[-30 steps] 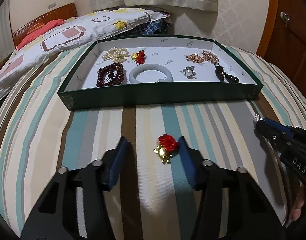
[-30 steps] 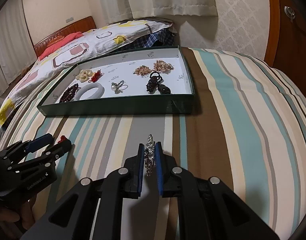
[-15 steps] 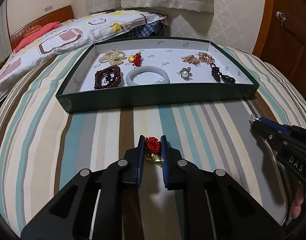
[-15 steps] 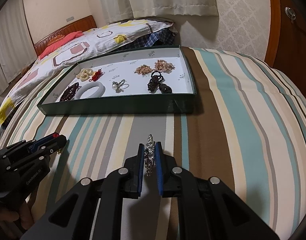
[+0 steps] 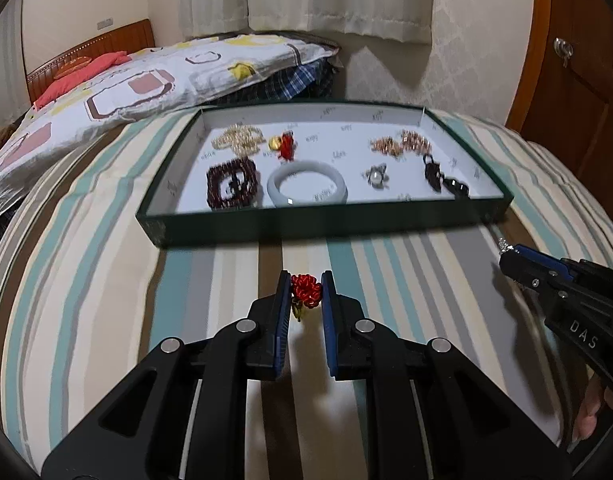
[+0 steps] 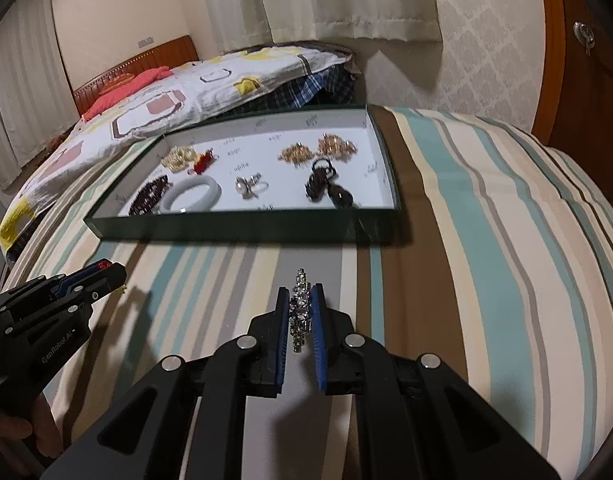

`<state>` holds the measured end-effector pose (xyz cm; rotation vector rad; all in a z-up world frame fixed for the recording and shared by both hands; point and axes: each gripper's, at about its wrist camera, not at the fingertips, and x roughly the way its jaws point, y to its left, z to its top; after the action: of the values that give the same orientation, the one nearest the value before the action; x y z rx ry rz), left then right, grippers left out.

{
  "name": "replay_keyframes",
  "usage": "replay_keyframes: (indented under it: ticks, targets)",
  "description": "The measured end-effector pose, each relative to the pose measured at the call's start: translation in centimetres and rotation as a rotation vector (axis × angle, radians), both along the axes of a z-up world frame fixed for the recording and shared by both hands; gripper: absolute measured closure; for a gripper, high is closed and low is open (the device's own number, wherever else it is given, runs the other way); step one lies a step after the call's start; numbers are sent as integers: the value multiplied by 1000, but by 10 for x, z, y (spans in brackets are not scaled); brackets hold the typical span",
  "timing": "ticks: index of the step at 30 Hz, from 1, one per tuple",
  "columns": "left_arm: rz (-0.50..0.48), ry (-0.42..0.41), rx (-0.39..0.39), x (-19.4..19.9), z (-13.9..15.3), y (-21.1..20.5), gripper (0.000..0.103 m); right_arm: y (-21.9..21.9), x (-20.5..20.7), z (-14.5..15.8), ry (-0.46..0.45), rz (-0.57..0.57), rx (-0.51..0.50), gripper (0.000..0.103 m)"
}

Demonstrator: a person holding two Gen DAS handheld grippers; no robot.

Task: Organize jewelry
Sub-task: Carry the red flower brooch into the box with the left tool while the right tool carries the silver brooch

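Note:
My left gripper [image 5: 305, 280] is shut on a red knot charm [image 5: 305, 289] with a small gold piece hanging under it, held just above the striped bedspread. My right gripper [image 6: 300, 295] is shut on a rhinestone hair clip [image 6: 301, 307], which stands on edge between the blue pads. Ahead lies a dark green tray [image 5: 330, 226] with a white floor, holding several pieces: a dark bead bracelet [image 5: 231, 184], a pale jade bangle [image 5: 307, 187], a pearl ring [image 5: 376, 176], gold-coloured clusters [image 5: 402, 145] and a dark pendant [image 5: 442, 178]. Each gripper shows at the edge of the other's view.
A patterned pillow [image 5: 118, 88] and a red cloth [image 5: 86, 76] lie beyond the tray on the left. A wooden cabinet door [image 5: 574, 80] stands at the right. Curtains hang behind. The tray [image 6: 242, 226] has bare floor around the ring [image 6: 248, 188].
My left gripper's jaws closed on the red knot charm, which lay on the bedspread between them, and lifted it slightly. The right gripper kept still with the clip.

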<state>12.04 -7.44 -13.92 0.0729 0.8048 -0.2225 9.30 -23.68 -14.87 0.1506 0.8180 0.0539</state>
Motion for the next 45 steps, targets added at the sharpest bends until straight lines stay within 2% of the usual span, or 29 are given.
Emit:
replay_keyframes:
  ticks: [18,25,32,45]
  targets:
    - [-10,-130,-45,44,49,-7,88,16,47,49,-133,44,-18,91]
    - [-5,-171,-42,80,60,-15,88,17,77,55,-162,44,-13,91]
    - [-8,-150,-17,119,47,-28,88,19,107,46,-158,44,-18,91]
    - [-4,-17,27,166,-5,-45,88,14,149,-2,-30,47,-20,91]
